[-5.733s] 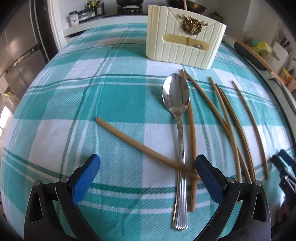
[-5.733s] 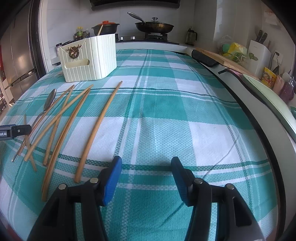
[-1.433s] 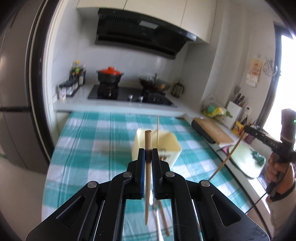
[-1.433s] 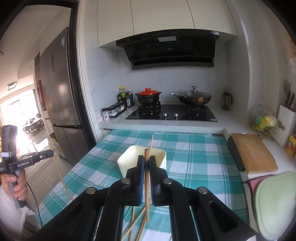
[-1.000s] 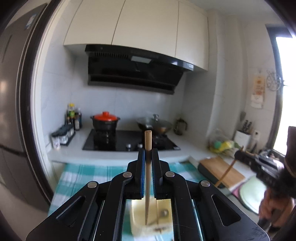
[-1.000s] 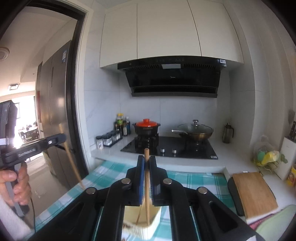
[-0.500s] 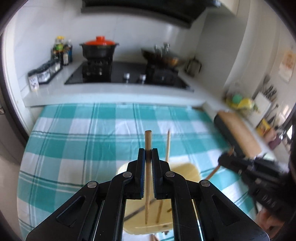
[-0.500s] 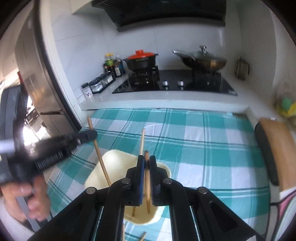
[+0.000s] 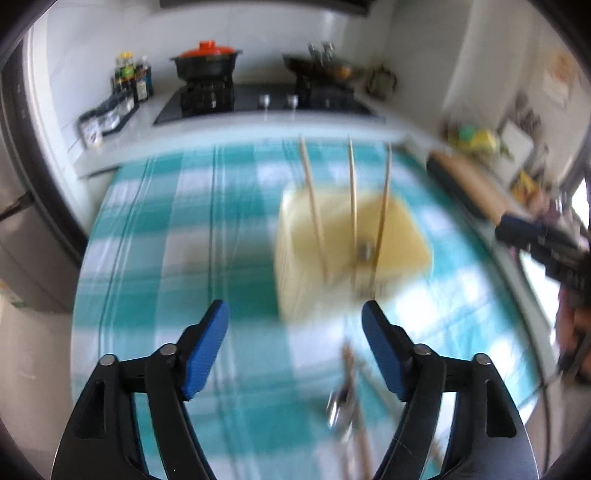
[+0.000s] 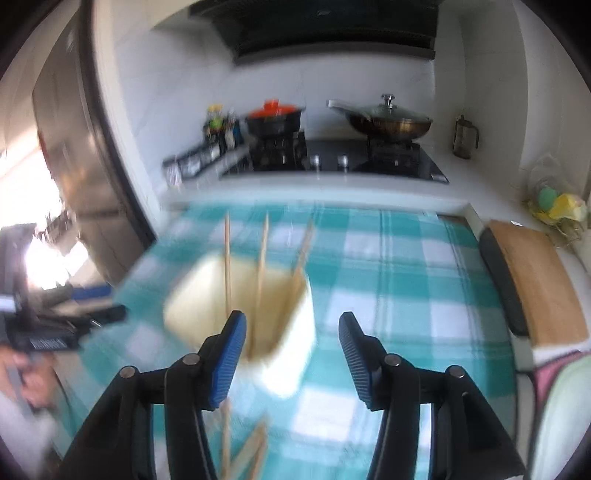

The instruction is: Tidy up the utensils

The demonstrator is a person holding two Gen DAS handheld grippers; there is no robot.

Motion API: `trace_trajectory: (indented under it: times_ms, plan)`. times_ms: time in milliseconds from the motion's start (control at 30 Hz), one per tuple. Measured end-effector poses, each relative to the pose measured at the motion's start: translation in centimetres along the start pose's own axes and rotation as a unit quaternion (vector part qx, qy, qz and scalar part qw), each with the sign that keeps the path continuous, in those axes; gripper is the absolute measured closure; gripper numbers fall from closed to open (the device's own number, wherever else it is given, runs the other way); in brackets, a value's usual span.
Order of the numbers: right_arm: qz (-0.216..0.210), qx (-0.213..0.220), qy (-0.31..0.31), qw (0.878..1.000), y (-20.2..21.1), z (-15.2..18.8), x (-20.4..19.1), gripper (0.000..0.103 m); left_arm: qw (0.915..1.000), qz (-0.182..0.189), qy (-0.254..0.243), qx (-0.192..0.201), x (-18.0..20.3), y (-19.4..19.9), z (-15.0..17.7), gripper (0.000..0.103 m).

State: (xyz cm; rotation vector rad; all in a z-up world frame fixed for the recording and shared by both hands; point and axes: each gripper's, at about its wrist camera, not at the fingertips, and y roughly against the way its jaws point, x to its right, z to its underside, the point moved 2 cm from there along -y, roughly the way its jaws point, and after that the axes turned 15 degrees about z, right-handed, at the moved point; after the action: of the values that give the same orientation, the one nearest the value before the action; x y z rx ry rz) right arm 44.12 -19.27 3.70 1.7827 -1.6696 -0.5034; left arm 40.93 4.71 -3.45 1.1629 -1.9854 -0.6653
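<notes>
Teal-checked worktop (image 9: 155, 236) fills frame centre, stove (image 10: 332, 158) upper centre; both grippers' fingers (image 9: 205, 347) apart, empty.

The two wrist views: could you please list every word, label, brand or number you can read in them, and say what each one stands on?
None can be read.
Label on the left gripper body, right wrist view: pale print, too blurred.
Labels on the spice jars: too small.
Wall hanging: blurred.
Yellow packet on the counter: blurred.
Range hood: no print legible.
</notes>
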Motion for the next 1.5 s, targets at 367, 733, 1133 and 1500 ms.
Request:
trace_trajectory:
  times_ms: [367, 733, 1133, 1500]
  plan:
    - [0.106, -0.078, 0.02, 0.991, -1.7, 22.9, 0.6, 0.047, 0.996, -0.067, 0.052, -0.03, -2.8, -3.4, 17.4, 0.017]
    - [0.103, -0.073, -0.032, 0.992, -2.2, 24.5, 2.1, 0.038, 0.9913, -0.12, 0.055, 0.003, -4.9, -5.3, 18.0, 0.0]
    - [0.106, -0.072, -0.028, 0.991, -2.3, 24.7, 1.8, 0.037, 0.9917, -0.108, 0.069, -0.005, -4.2, -5.2, 18.7, 0.0]
    - [0.106, -0.072, -0.028, 0.991, -2.4, 24.7, 1.9, 0.037, 0.9935, -0.102, 0.05, 0.002, -4.0, -5.0, 19.2, 0.0]
